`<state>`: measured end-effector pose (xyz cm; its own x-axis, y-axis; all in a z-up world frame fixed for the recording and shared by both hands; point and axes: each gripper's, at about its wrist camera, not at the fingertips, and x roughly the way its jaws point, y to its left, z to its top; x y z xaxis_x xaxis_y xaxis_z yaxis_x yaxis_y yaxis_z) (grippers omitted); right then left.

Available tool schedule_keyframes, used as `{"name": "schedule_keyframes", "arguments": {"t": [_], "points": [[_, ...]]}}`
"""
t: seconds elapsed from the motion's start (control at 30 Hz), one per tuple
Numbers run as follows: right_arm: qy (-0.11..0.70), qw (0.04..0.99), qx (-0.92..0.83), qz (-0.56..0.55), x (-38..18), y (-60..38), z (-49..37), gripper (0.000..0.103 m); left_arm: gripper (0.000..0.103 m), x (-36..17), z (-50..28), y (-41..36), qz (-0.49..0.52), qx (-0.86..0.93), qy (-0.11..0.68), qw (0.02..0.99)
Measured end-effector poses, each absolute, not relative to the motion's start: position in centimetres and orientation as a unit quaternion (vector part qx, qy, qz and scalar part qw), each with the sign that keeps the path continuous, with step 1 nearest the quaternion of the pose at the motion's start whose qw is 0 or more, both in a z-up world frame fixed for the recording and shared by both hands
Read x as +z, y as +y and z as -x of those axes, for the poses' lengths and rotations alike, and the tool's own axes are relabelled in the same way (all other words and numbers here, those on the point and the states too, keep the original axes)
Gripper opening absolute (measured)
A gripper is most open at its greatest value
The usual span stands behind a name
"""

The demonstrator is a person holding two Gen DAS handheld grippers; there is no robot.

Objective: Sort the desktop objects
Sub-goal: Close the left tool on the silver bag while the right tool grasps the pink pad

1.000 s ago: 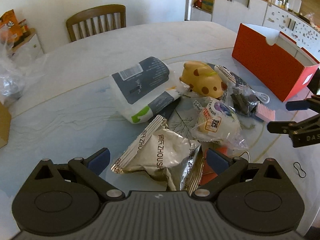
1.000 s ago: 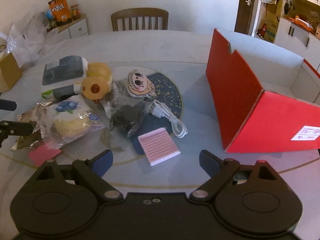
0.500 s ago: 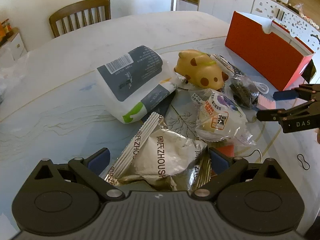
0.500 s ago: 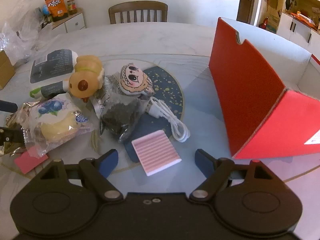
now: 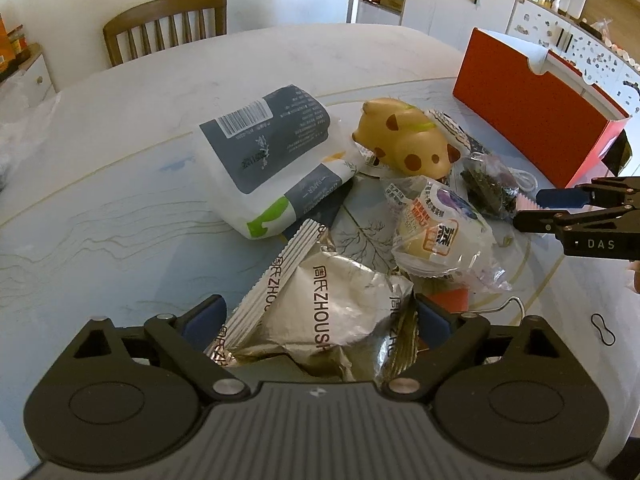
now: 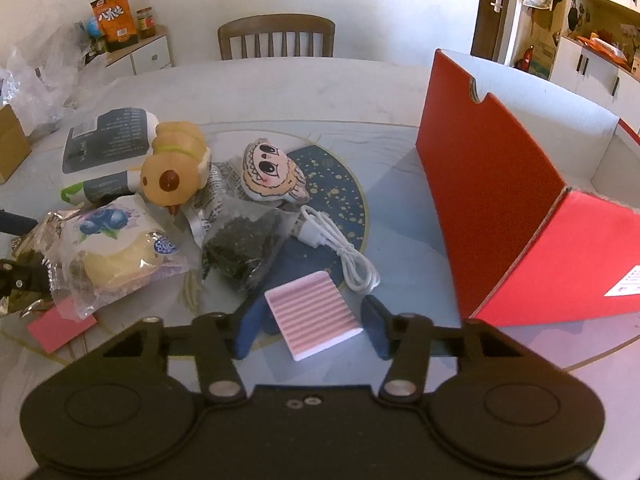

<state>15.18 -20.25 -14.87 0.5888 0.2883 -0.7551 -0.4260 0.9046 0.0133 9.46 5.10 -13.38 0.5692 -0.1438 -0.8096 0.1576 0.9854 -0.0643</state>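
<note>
A silver foil snack bag [image 5: 320, 304] lies between the wide-open fingers of my left gripper [image 5: 316, 320], not clamped. My right gripper [image 6: 312, 328] is open with its fingers on both sides of a pink striped pad [image 6: 312, 316]; it also shows in the left wrist view [image 5: 532, 212]. In the pile lie a wrapped blueberry bun [image 6: 112, 252], a yellow spotted toy [image 6: 176, 168], a dark tea bag [image 6: 240, 252], a white cable [image 6: 344, 256], a cartoon face plush [image 6: 272, 172] and a tissue pack [image 5: 268, 152].
A red open box [image 6: 520, 208] stands to the right on the table [image 5: 120, 216]. A pink sticky pad [image 6: 60, 326] lies at the pile's near left. A black rubber band [image 5: 604, 328] lies near the table edge. A chair [image 6: 276, 36] stands beyond the table.
My left gripper has moved forward so the foil bag lies between its fingers. My right gripper has moved forward and narrowed around the pink striped pad.
</note>
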Motion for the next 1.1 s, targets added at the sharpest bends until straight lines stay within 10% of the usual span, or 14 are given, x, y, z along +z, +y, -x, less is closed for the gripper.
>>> {"name": "schedule_keyframes", "arguments": {"t": [0.37, 0.5, 1.1], "points": [[0.408, 0.889, 0.192, 0.077, -14.6, -20.8, -14.3, 0.042, 0.061, -12.5, -8.7, 4.4, -0.016, -0.089, 0.444, 0.891], [0.411, 0.887, 0.196, 0.078, -14.2, -20.9, -13.8, 0.018, 0.057, -12.3, -8.4, 4.1, -0.02, -0.086, 0.44, 0.893], [0.382, 0.898, 0.203, 0.075, -12.8, -21.8, -11.9, 0.0, 0.054, -10.1, -6.1, 4.9, 0.025, -0.051, 0.427, 0.903]]}}
